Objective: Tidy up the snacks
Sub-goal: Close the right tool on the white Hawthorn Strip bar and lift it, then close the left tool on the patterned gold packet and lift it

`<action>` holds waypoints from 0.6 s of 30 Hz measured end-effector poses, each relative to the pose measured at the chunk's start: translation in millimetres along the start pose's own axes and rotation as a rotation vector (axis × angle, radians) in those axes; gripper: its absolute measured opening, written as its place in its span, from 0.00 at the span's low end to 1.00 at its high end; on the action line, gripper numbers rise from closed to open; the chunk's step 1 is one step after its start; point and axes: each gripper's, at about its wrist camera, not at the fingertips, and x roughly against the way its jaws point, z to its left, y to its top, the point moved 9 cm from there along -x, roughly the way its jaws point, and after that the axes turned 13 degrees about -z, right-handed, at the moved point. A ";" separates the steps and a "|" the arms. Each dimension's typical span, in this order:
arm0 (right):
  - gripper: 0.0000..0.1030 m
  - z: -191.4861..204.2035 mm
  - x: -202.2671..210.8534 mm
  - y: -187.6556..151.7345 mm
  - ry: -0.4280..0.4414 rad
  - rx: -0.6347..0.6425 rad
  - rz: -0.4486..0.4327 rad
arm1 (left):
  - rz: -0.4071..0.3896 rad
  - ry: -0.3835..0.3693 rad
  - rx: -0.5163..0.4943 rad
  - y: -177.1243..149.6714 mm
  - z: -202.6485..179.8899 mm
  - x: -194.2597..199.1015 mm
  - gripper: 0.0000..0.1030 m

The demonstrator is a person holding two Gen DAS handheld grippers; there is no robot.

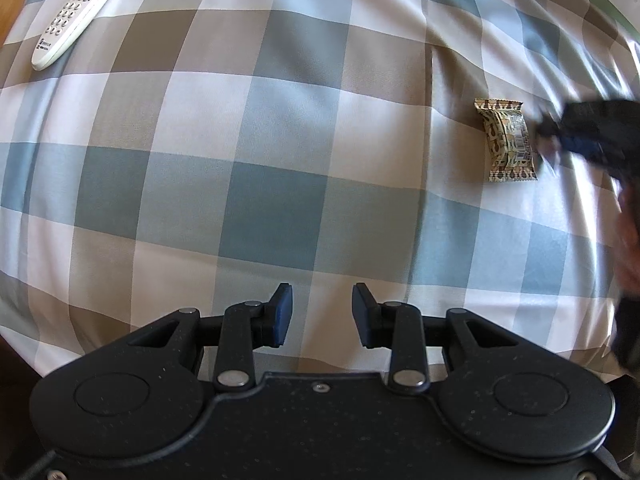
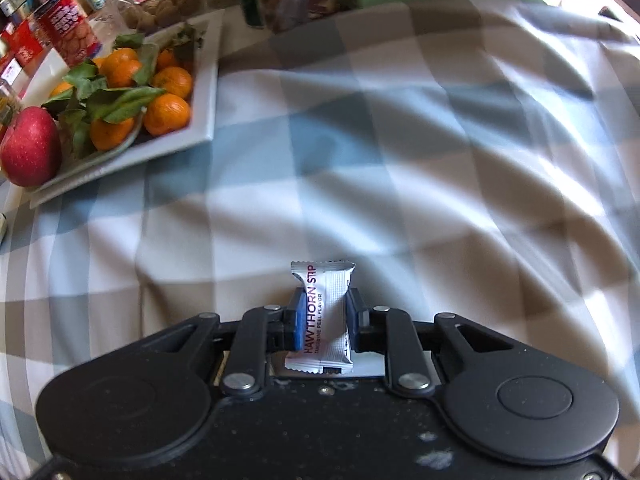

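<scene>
Clamping a white hawthorn strip packet (image 2: 322, 316) between its fingers, the right gripper (image 2: 323, 318) hangs above the checked tablecloth (image 2: 400, 160), with a tray of oranges (image 2: 208, 92) at ten o'clock. The left gripper (image 1: 322, 316) holds its fingers apart over the cloth, a brown patterned snack packet (image 1: 506, 140) lying at two o'clock and a white remote (image 1: 76, 12) at eleven.

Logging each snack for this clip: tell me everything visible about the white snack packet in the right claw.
The white snack packet is a small pillow-style wrapper, plastic or foil by its look, with crimped, zigzag-cut ends. Purple and red print reads "HAWTHORN STRIP" with "TANGERINE PEEL FLAVOR" beneath, running lengthwise. It looks sealed and only slightly creased. It points forward along the right claw, whose two blue-padded fingers pinch its middle from both sides. Its far end sticks out past the fingertips, above the checked tablecloth.
</scene>
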 end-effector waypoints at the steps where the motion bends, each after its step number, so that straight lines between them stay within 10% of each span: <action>1: 0.20 -6.1 4.1 -5.2 -0.011 -0.005 0.006 | 0.000 0.002 0.000 0.0 0.2 -0.2 0.42; 18: 0.21 -65.9 80.1 -119.5 0.021 -0.190 0.102 | -0.069 -0.017 -0.073 2.5 -13.2 -1.7 0.42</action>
